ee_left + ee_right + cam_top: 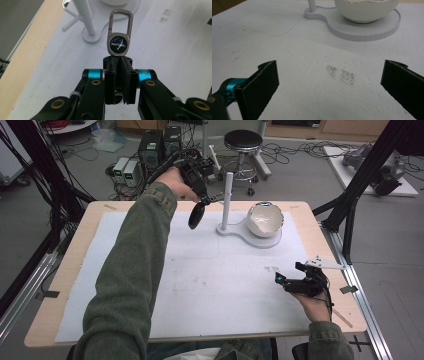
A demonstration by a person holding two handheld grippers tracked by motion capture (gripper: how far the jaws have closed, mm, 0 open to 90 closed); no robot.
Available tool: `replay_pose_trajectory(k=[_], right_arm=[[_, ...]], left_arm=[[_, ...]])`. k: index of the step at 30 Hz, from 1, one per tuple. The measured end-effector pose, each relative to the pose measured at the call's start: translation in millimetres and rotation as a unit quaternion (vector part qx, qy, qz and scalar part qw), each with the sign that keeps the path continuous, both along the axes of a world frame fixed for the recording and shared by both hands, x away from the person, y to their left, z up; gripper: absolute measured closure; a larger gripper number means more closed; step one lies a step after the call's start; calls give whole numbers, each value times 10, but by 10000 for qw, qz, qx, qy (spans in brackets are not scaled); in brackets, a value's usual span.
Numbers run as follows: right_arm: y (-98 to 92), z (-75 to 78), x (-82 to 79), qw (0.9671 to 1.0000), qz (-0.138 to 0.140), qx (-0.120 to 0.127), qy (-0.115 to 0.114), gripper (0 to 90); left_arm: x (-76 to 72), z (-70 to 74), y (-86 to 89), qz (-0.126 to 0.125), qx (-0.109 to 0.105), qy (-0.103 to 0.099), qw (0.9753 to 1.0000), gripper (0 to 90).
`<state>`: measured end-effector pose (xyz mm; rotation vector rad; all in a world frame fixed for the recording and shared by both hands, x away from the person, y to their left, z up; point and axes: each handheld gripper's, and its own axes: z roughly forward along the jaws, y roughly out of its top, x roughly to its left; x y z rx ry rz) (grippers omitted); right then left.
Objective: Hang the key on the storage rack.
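**Keyring held aloft at the stand; second gripper idle on the mat**

Left gripper [120, 66]: black jaws pressed together, clamped on the lower edge of a keyring fob [119, 44]. The fob is a rounded metal plate with a glossy dark inset carrying pale lettering; a brushed-metal carabiner loop [120, 21] rises from its top, oblong with rounded corners. In the high view the left gripper [200, 202] is raised over the far side of the table, and the item hanging from it reads as a dark oval, its detail too small to make out there.

Stand [228, 202]: a smooth white upright post on a flat white base, with short pegs branching near the bottom as seen from the left gripper view. It is just beyond the held keyring, apart from it.

Bowl [265, 219]: white, rounded, glossy, with an irregular rim; it sits on the wider round end of the same base [364, 32], whose edge is finely ribbed.

Right gripper [289, 279]: jaws spread wide, nothing between them, low over the near right of the mat. Its pads are matte black and flat.

Mat [294, 82]: white, grainy foam-like sheet covering a pale wooden table [65, 270]; a grey smudge [340, 74] lies ahead of the right gripper.

Beyond the table: a black round stool [243, 141], cables, boxes on the floor.
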<state>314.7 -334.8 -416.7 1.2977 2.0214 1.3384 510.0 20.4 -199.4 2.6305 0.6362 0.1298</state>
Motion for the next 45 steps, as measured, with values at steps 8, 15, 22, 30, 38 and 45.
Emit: replay_pose_trajectory(k=[8,15,22,30,38,45], right_arm=[[-17,3,-7,10000,-4,36,-19,6],[-20,-10,-4,10000,12,46,32,6],[-17,-26,5,10000,36,15,49,6],[-15,-40,8,10000,4,8,83,6],[-9,-40,20,9998,-85,81,145,6],[20,-53,91,9998,-35,129,157,6]], left_arm=[[119,67,-162,-49,-16,-74,10000,824],[190,108,-259,-12,14,-107,9999,823],[272,-38,-319,-24,221,-62,9997,823],[382,-172,-363,-76,344,-116,9993,822],[408,-262,-389,-213,329,-62,9992,813],[407,-192,-330,-156,-58,152,9997,624]])
